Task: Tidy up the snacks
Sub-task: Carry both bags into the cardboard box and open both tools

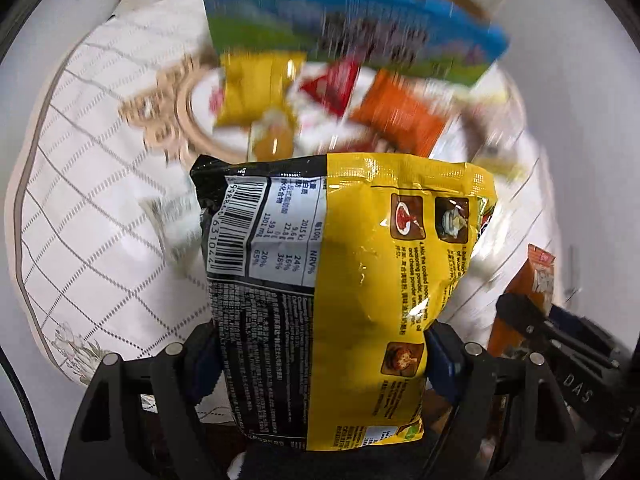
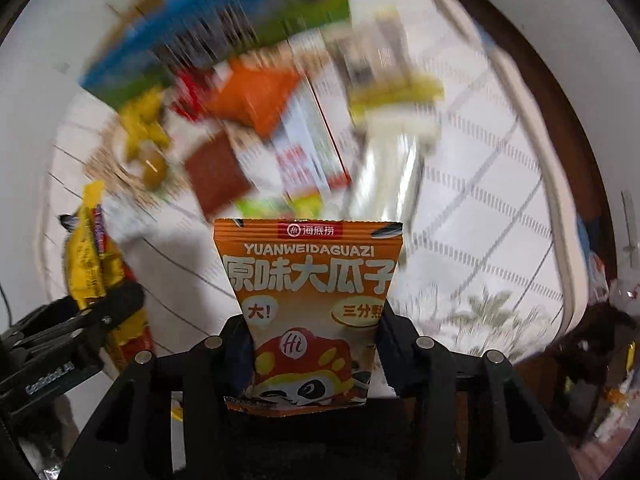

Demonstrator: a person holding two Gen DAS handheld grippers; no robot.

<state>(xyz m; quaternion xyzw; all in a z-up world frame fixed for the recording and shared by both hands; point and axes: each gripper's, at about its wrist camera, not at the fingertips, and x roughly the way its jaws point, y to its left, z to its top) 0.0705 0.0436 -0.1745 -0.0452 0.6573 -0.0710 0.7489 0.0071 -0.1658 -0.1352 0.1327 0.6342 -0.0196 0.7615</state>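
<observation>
The yellow-and-black noodle packet (image 1: 332,288) stands upright between the jaws of the left gripper (image 1: 322,354), its long axis running straight out along the fingers; the blue pads pinch its lower sides, so it hangs clear of everything beneath. The orange sunflower-seed packet (image 2: 310,304) sits the same way in the right gripper (image 2: 312,344), pinched at its narrow waist, its sealed top edge pointing away from the camera. No earlier view shows how either grip was taken.

Both packets are held above a loose heap of snacks (image 1: 332,96) that is badly blurred: a yellow pouch, a red one, an orange one and a large blue-and-green bag (image 1: 352,28) can be told apart, little more. The heap lies on a white quilted cover with a grey grid (image 1: 92,208), seemingly a bed or cushion rather than a desk.

The two grippers hang close together, side by side; each camera catches the other's tool at its edge. Both point steeply down at the heap, which lies ahead of both sets of jaws, neither hand clearly nearer. Where the sorted packets belong is not visible, so the coming move likely depends on carrying each sideways off the heap.
</observation>
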